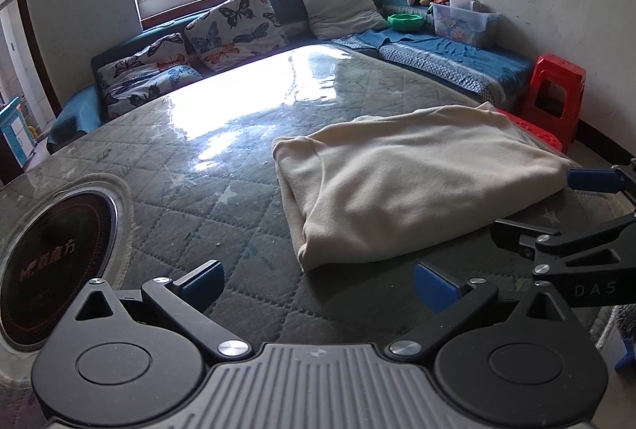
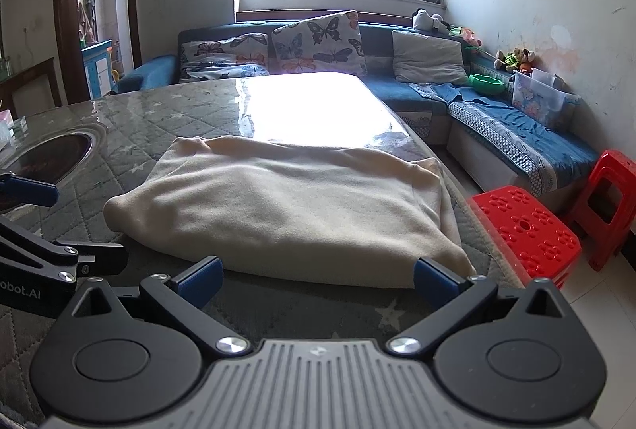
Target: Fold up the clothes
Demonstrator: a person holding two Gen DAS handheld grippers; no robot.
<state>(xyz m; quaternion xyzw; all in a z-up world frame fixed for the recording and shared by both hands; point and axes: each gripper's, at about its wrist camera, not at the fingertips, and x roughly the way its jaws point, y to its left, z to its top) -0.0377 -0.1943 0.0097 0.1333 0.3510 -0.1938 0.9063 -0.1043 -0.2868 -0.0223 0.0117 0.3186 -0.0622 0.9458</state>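
Note:
A cream garment (image 1: 413, 174) lies folded into a thick rectangle on the quilted table top (image 1: 222, 158), toward the table's right side. My left gripper (image 1: 318, 284) hovers open near the front edge, just short of the garment's near left corner, nothing between its blue pads. In the right wrist view the same garment (image 2: 294, 206) fills the middle, and my right gripper (image 2: 318, 280) stands open right before its near edge, empty. Each gripper shows at the edge of the other's view: the right gripper (image 1: 556, 214) and the left gripper (image 2: 43, 226).
A round black cooktop (image 1: 59, 262) is set into the table at the left. Two red plastic stools (image 2: 528, 230) stand on the floor right of the table. A blue corner sofa (image 2: 497, 127) with butterfly cushions, toys and a clear box runs behind.

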